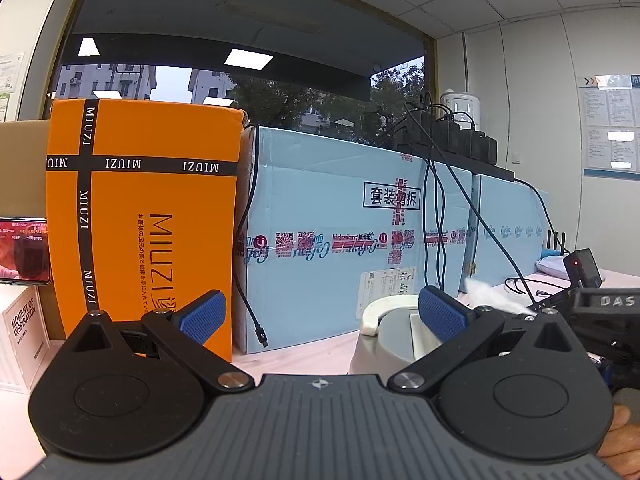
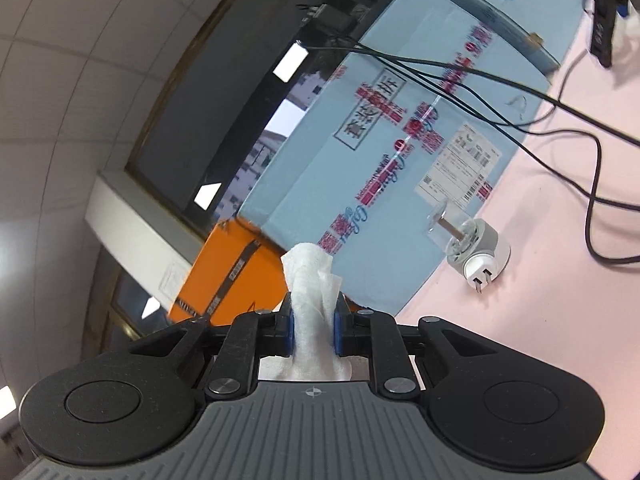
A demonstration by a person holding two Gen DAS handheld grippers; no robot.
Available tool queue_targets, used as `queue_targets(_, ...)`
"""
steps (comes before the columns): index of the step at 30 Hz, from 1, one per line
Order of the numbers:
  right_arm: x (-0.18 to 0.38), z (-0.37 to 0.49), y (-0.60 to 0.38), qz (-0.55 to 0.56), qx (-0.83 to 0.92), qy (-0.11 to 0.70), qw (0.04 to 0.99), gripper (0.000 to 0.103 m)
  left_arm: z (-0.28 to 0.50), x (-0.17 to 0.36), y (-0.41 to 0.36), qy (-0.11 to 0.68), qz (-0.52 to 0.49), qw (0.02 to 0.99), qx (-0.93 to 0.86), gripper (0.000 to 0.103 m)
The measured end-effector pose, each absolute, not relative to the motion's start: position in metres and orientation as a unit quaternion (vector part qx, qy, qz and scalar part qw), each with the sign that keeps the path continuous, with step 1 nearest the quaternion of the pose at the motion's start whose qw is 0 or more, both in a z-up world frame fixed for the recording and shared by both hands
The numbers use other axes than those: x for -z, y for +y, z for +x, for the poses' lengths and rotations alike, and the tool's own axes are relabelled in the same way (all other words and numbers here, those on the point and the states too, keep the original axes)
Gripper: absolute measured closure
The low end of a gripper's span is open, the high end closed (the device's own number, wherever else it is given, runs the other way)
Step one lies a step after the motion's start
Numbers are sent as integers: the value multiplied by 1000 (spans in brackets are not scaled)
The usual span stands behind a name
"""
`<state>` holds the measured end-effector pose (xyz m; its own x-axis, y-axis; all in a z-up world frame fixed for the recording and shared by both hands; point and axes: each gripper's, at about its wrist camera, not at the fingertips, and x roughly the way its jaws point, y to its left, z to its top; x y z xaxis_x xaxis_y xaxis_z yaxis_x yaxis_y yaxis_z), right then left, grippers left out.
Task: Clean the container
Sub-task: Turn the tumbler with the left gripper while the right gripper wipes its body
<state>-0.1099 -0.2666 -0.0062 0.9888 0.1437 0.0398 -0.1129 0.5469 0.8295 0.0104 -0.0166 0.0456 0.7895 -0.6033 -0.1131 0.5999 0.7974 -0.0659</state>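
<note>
A small grey container with a white handle (image 1: 380, 332) stands on the pink table just ahead of my left gripper (image 1: 320, 316), which is open and empty; its right fingertip (image 1: 440, 318) is beside the container's rim. In the right wrist view the same grey container (image 2: 478, 250) lies in the distance on the pink table. My right gripper (image 2: 313, 320) is shut on a crumpled white wipe (image 2: 312, 280), held in the air and tilted. The wipe also shows as a white tuft in the left wrist view (image 1: 488, 292).
An orange MIUZI box (image 1: 144, 216) and light blue cartons (image 1: 340, 236) stand along the back of the pink table (image 2: 540, 300). Black cables (image 2: 592, 184) trail across it. A phone (image 1: 24, 250) rests on a white box (image 1: 20, 332) at left.
</note>
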Motion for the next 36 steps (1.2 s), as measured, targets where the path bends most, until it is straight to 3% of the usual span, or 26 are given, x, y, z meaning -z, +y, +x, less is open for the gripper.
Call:
queue_targets(17, 37, -96, -261, 502, -30, 70, 861, 87, 11, -46, -17, 64, -15, 946, 317, 0)
queue_targets(36, 36, -95, -230, 353, 33, 143, 924, 87, 12, -45, -14, 68, -19, 946, 315, 0)
